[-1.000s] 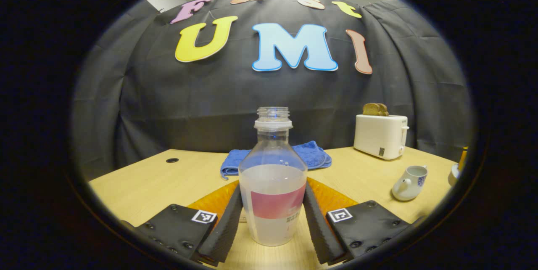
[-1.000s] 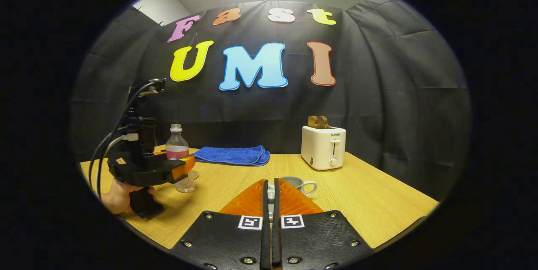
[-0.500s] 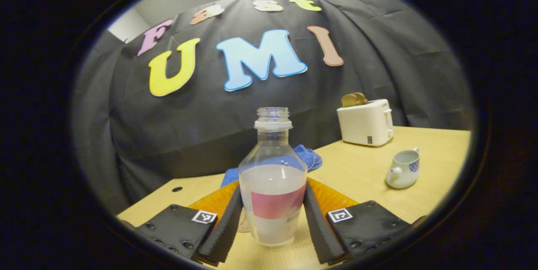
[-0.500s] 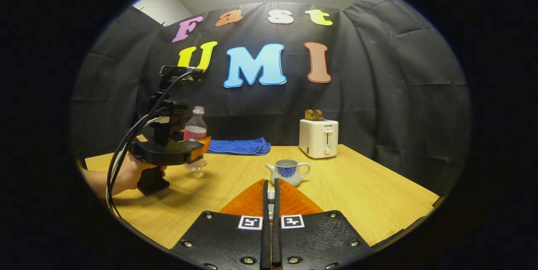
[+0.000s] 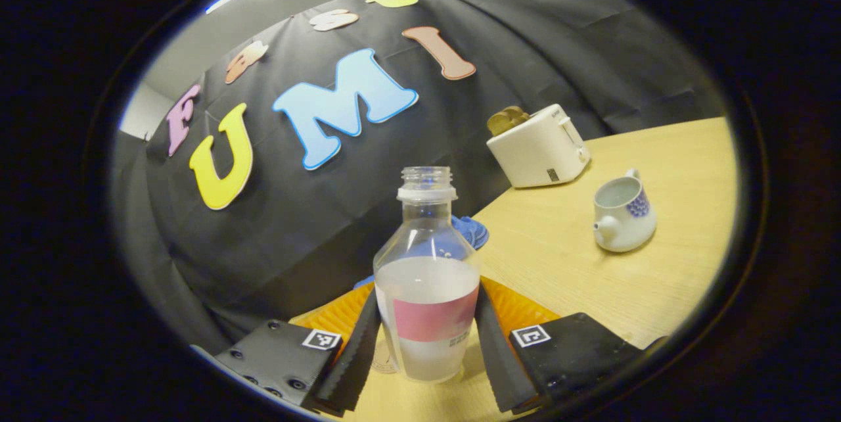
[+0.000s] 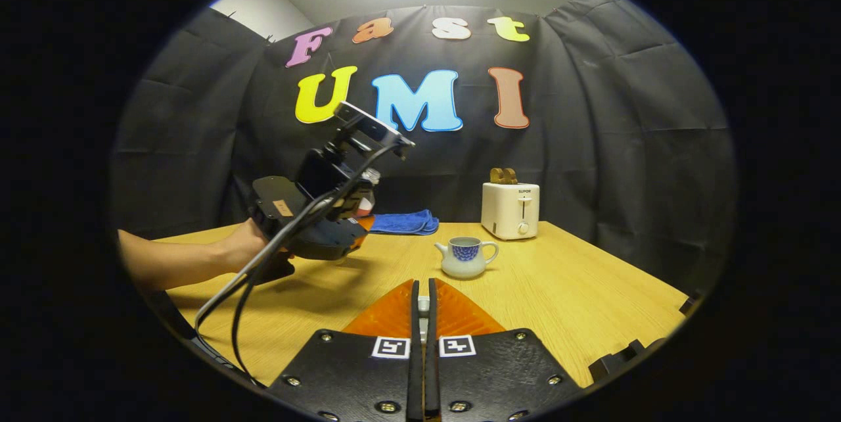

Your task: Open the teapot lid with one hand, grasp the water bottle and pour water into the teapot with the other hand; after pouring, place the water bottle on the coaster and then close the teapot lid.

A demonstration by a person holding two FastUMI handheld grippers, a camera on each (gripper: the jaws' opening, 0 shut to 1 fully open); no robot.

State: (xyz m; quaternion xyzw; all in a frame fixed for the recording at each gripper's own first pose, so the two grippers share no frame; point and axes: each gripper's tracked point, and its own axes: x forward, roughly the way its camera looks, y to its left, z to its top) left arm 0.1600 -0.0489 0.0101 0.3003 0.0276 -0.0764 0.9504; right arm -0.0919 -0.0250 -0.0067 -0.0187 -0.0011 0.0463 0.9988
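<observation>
Pale wood-grain table (image 6: pixel 539 290) before black cloth. Left gripper (image 5: pixel 427 343), ridged fingers (image 5: pixel 355 356) pinching a clear, uncapped plastic bottle (image 5: pixel 427 277) at its pink label, holds it tilted off the table; in the right gripper view it largely hides the bottle. Lidless white-and-blue teapot (image 6: pixel 465 257) stands well apart, near a boxy white toaster (image 6: pixel 510 210). Right gripper (image 6: pixel 424 336) is pressed together on a small pale object, hard to identify.

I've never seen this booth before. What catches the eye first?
The uncapped water bottle, half full, clamped between the left gripper's fingers, close up in the left gripper view. Beyond it, an open teapot stands on the wooden table near a white toaster.
</observation>
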